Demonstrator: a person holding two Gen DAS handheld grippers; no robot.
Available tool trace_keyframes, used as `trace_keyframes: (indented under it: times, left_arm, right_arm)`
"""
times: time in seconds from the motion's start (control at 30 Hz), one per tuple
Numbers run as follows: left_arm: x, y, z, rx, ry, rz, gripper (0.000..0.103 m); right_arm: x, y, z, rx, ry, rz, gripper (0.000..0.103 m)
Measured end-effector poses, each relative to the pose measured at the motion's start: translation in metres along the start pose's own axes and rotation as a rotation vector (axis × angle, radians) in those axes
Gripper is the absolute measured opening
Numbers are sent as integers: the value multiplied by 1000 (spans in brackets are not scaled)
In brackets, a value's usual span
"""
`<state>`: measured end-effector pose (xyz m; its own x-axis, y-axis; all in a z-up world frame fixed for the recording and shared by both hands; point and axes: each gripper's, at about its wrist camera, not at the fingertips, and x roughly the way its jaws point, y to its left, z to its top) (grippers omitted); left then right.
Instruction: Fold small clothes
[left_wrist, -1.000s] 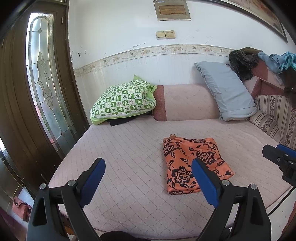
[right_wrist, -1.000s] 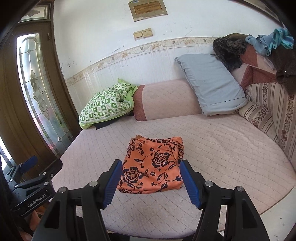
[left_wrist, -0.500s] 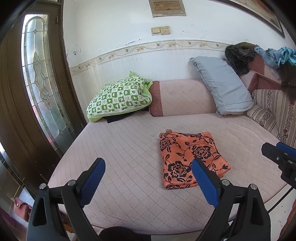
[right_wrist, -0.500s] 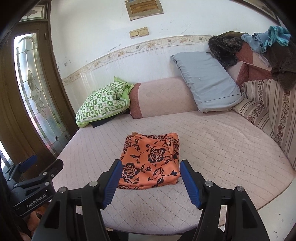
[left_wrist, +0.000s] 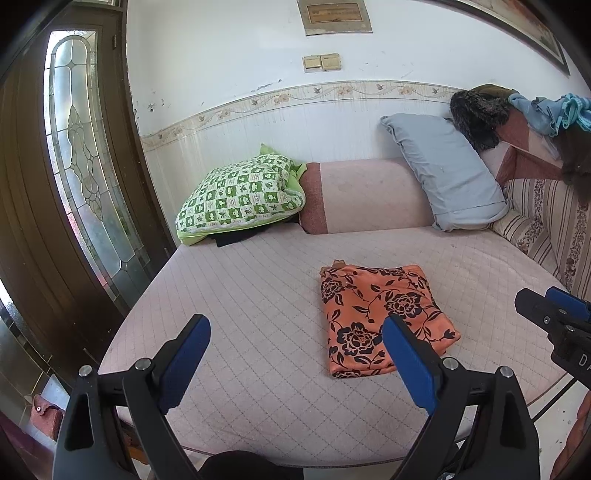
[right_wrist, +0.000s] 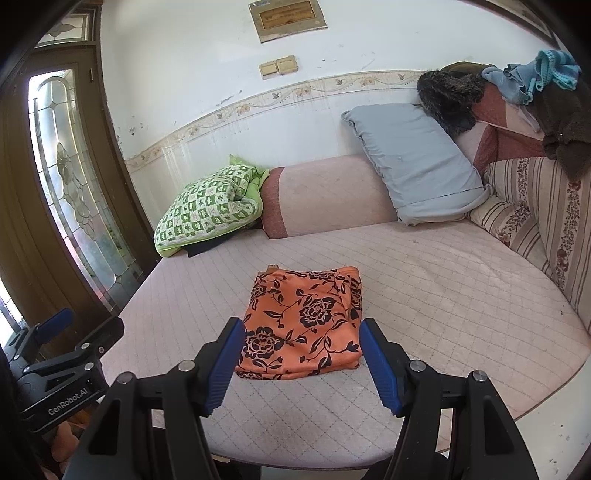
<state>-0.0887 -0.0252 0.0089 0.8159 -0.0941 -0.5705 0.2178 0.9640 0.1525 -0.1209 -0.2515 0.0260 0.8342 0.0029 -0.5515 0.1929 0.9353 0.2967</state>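
**Both grippers backed off, orange garment left folded on the bed**

Over the last second both cameras pull back and up: more of the bed (right_wrist: 461, 295) edge shows now, and the folded orange floral garment (right_wrist: 303, 325) sits smaller and further off. It lies flat as a neat rectangle near the front middle of the bed, nobody touching it. Left gripper (left_wrist: 295, 354) hangs wide open over bare quilt, garment at its 1 o'clock. Right gripper (right_wrist: 301, 363) is open too, less wide, garment dead ahead at 12 o'clock. Judging from this, the fold looks done and the hands are retreating.

Around: green checked pillow (right_wrist: 207, 210) at 10 o'clock, grey pillow (right_wrist: 417, 162) at 1 o'clock, heap of clothes (right_wrist: 532, 77) on the sofa back at 2 o'clock, maybe next to fold. Nothing blocks the garment
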Motion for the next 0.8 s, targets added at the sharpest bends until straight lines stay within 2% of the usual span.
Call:
trace_keyframes:
  times: [0.8]
  left_arm:
    - [9,1,0,-8,30,-2,94]
  right_arm:
    - [12,-2,0,8,21,-15,68]
